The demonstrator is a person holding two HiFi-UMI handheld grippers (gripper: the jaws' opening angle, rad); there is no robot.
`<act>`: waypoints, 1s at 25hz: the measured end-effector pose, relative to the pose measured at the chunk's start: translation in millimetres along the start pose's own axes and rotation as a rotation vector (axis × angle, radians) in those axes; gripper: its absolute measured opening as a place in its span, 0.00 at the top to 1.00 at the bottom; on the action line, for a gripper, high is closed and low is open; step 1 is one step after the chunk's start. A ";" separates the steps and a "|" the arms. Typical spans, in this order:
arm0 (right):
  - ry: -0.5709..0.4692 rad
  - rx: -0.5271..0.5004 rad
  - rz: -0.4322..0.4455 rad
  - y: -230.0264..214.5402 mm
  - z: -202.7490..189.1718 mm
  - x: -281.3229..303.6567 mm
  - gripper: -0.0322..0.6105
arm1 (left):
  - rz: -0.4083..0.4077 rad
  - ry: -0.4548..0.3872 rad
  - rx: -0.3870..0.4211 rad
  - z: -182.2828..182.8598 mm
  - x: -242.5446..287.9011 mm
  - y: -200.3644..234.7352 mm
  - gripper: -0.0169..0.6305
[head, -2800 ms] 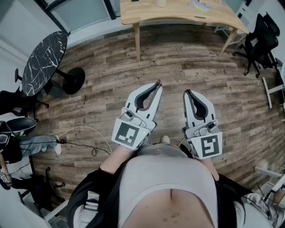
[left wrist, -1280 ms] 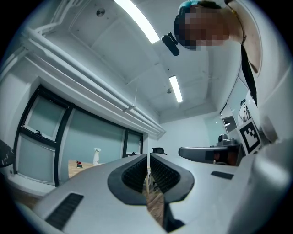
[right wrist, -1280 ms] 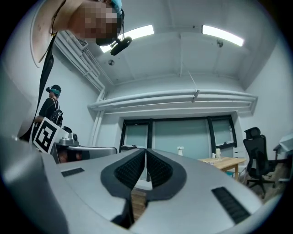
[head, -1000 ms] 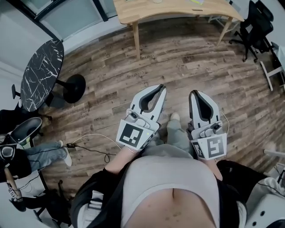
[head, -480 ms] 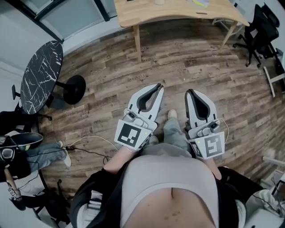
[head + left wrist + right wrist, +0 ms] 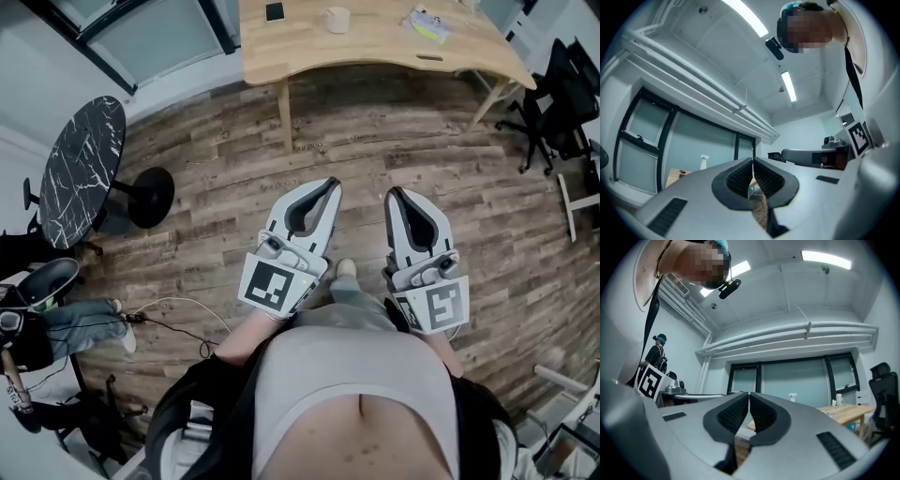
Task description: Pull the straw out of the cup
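Since the earlier frames the wooden table [image 6: 375,52] has slid further into the top of the head view, so the cup [image 6: 337,20] now shows whole on it, and the shoe [image 6: 346,268] between the claws has changed place; we read this as walking toward the table. The left claw [image 6: 330,185] is closed, its ribbed pads meeting at the tips with nothing between them, and the right claw [image 6: 394,194] is closed and empty in the same way. Both are held side by side, close to the body, pointing ahead. The cup stands well ahead of both claws, far beyond their tips and roughly in line with the gap between them. The straw is too small for us to make out from here. We judge that the step in hand is only the approach and that the pull itself is not yet begun. The next move, as we see it, calls for closing the remaining distance. Then both claws must be opened, one set around the cup to steady it, and the other pinched on the straw to draw it upward along its own line
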State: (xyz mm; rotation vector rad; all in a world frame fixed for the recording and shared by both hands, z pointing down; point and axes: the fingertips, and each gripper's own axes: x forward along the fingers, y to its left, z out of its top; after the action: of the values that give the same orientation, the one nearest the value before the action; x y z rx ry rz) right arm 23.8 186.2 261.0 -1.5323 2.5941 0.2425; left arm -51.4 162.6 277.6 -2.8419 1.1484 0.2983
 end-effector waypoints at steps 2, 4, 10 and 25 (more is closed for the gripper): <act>-0.002 0.003 0.019 -17.6 -2.3 8.2 0.90 | 0.024 -0.009 0.008 -1.6 17.2 3.0 0.96; -0.002 0.010 0.043 -30.9 -5.6 14.6 0.90 | 0.042 -0.012 0.014 -4.1 30.7 5.0 0.96; 0.010 0.038 0.094 -53.9 -17.7 29.4 0.90 | 0.079 -0.004 0.010 -14.0 55.1 9.7 0.96; -0.010 0.078 0.121 -64.9 -19.4 50.1 0.90 | 0.056 0.013 -0.046 -21.0 79.5 16.0 0.96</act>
State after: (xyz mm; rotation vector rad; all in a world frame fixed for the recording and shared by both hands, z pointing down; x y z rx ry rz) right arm 56.2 108.6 265.8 -1.3473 2.6579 0.1573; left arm -3.3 94.1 282.4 -2.8590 1.2413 0.3133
